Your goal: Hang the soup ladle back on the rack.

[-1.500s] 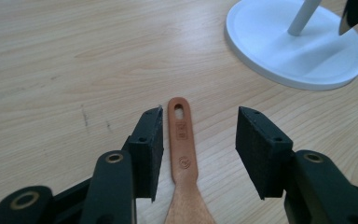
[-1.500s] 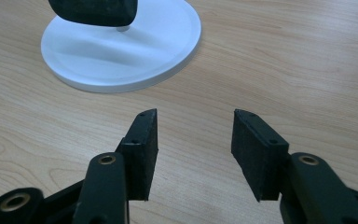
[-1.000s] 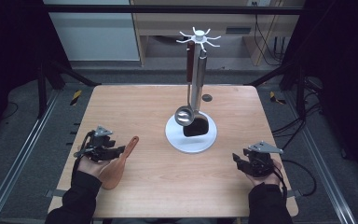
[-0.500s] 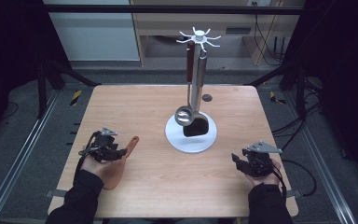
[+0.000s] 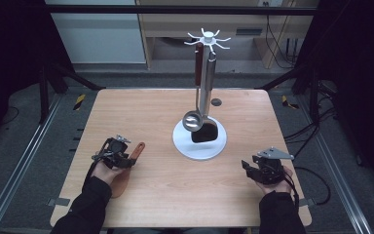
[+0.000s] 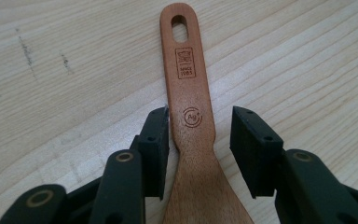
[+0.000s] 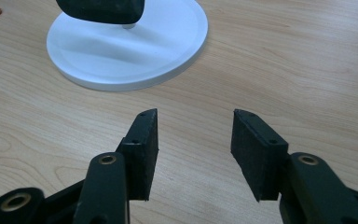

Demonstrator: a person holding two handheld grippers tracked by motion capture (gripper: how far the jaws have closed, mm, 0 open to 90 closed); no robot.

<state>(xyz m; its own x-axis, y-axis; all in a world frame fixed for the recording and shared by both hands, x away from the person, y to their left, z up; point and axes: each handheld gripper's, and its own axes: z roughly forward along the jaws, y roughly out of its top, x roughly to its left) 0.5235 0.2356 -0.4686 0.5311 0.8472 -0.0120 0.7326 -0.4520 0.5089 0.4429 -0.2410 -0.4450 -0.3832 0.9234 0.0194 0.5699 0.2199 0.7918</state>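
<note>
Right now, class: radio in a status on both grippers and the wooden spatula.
Left gripper closing astride wooden spatula, one pad touching. Right gripper open, nothing between. Table bare around handle.

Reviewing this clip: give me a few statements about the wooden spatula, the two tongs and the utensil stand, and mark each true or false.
1. The wooden spatula lies flat on the table. True.
2. The left tongs have the spatula's handle between their jaws. True; the jaws have just been closing, with a gap on one side, so no grip yet.
3. The right tongs hold a ladle. False; they are open with nothing between the jaws.
4. The ladle lies on the table beside the stand. False; it hangs from the stand's white top.
5. The spatula's handle has a hanging hole at its end. True.
</note>
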